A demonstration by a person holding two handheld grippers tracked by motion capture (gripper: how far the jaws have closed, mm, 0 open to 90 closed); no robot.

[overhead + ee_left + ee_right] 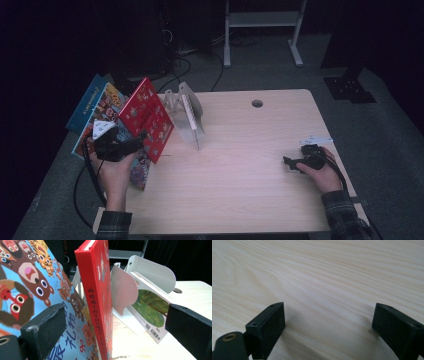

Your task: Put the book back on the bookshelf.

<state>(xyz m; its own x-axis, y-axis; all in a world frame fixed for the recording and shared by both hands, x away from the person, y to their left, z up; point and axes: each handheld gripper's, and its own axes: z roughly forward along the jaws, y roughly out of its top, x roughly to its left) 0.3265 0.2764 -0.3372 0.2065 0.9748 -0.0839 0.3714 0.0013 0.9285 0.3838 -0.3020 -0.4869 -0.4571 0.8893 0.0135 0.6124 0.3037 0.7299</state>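
Item: red book (98, 297), hardcover, thin, standing on its lower edge and tilted; spine edge faces the left gripper (112, 327) and lies between its two jaws, nearer the left-hand one. No contact with either pad can be seen.

Left gripper: jaws wide apart, nothing clamped. In the high view it sits (131, 146) just in front of the red cover.

Behind the red book, past the tool's left jaw: an animal picture book (30, 290) with a blue ground, leaning the same way. Ahead and to the tool's right: a white bookend rack (155, 275) holding a green-covered book (150, 308) at a slant.

Right gripper (328, 330): jaws apart, empty, resting low over the bare wooden table (324, 272), well apart from the books.

Handling, as judged: boards stiff, will not sag; glossy cover likely slippery against the pads; light to moderate weight. Best hold is across the thickness near the spine, at mid-height, where the board is firmest. A grip near a corner would let it swing
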